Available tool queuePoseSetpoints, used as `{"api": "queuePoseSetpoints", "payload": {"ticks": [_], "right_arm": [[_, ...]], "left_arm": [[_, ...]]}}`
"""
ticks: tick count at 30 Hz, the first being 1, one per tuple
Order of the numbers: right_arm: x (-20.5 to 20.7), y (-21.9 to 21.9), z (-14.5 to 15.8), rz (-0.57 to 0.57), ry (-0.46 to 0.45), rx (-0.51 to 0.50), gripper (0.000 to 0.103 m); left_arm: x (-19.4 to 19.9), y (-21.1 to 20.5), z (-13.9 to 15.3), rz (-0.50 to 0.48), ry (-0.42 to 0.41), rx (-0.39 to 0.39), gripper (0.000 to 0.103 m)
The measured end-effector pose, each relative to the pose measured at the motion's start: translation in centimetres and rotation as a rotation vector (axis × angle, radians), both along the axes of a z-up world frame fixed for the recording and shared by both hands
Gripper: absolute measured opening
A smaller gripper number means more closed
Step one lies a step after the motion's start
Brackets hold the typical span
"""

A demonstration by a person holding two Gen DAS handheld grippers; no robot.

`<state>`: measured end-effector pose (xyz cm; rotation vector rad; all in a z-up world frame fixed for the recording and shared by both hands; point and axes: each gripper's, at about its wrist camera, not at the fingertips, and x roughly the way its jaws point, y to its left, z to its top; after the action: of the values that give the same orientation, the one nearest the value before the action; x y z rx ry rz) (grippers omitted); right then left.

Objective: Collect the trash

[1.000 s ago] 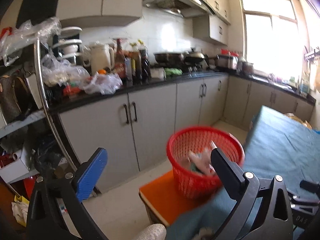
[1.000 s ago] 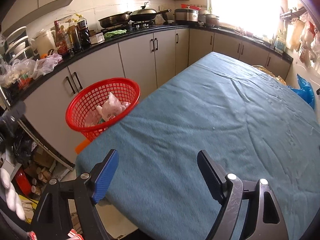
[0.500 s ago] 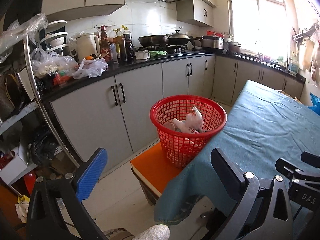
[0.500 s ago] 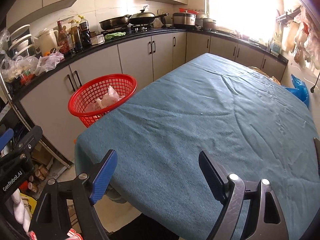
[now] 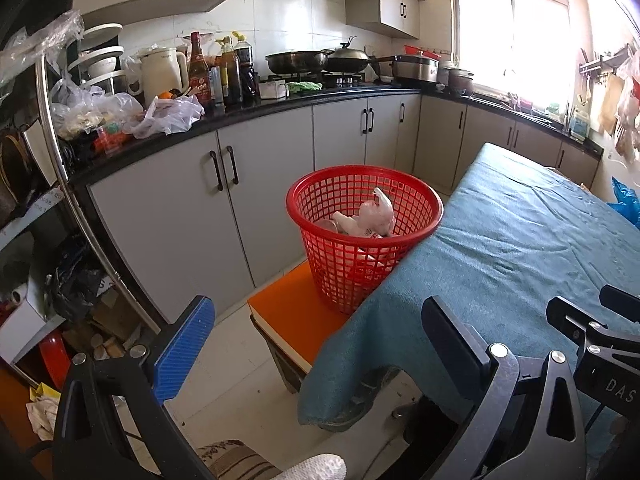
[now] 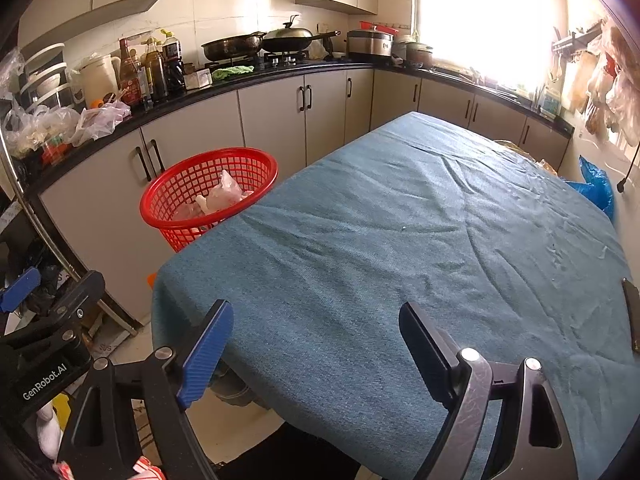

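Note:
A red mesh basket (image 5: pixel 364 236) stands on an orange stool (image 5: pixel 292 316) at the left end of the table, with crumpled white and pink wrappers (image 5: pixel 370 218) inside. The same basket (image 6: pixel 208 196) and its trash (image 6: pixel 224 198) show in the right wrist view beyond the table's corner. My left gripper (image 5: pixel 316 332) hangs open over the floor short of the stool, nothing between its fingers. My right gripper (image 6: pixel 314 336) is open too, low over the near edge of the teal tablecloth (image 6: pixel 420 240), and holds nothing.
Grey cabinets (image 5: pixel 240 184) under a black counter crowded with bottles, a kettle and plastic bags run behind the basket. A metal rack (image 5: pixel 60 184) with clutter stands at left. A blue bag (image 6: pixel 596 184) lies beyond the table's far side. The right gripper's body (image 5: pixel 600 344) shows at the left view's lower right.
The left view has pulled back and tipped down from the basket, which now sits smaller and higher. The right gripper drew back along the table, then both held still.

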<state>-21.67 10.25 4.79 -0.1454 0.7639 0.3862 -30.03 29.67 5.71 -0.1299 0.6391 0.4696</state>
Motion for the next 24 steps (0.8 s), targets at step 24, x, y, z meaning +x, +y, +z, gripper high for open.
{"api": "queuePoseSetpoints", "payload": {"ticks": [24], "right_arm": [[0.6, 1.2, -0.9, 0.001, 0.041, -0.012, 0.089]], "left_arm": [[0.9, 1.4, -1.3, -0.014, 0.040, -0.068, 0.103]]}}
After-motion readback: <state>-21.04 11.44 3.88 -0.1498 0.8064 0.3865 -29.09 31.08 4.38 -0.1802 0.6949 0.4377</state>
